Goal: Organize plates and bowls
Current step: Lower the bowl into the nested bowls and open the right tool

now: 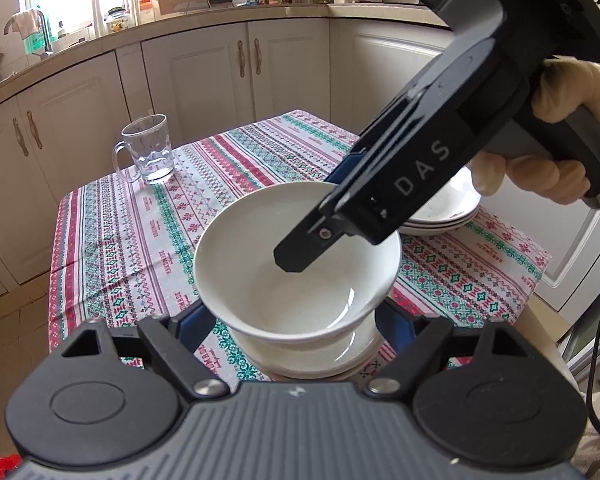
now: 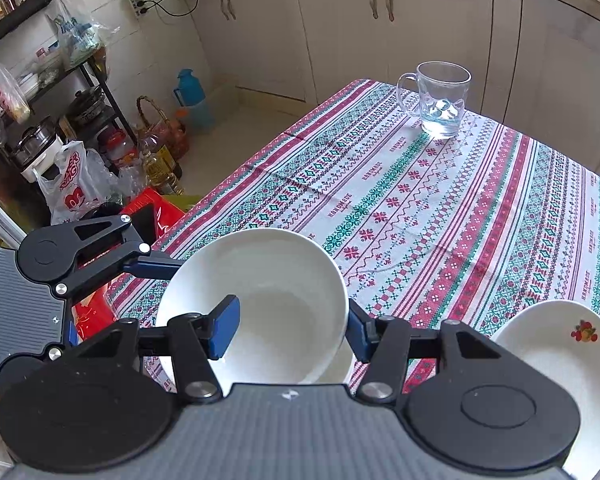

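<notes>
right tongs (image 2: 290, 330) gripping white ceramic bowl (image 2: 256, 304) by its rim | left tongs (image 1: 296, 320) standing open around it | clear glass mug (image 1: 148, 148) sitting beyond | white plates (image 2: 560, 360) lying right

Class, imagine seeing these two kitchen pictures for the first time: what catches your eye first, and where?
A white bowl sits atop stacked bowls at the table's near edge, the right gripper straddling its rim. Beyond, a glass mug stands on the striped tablecloth; white plates lie to the right.
</notes>
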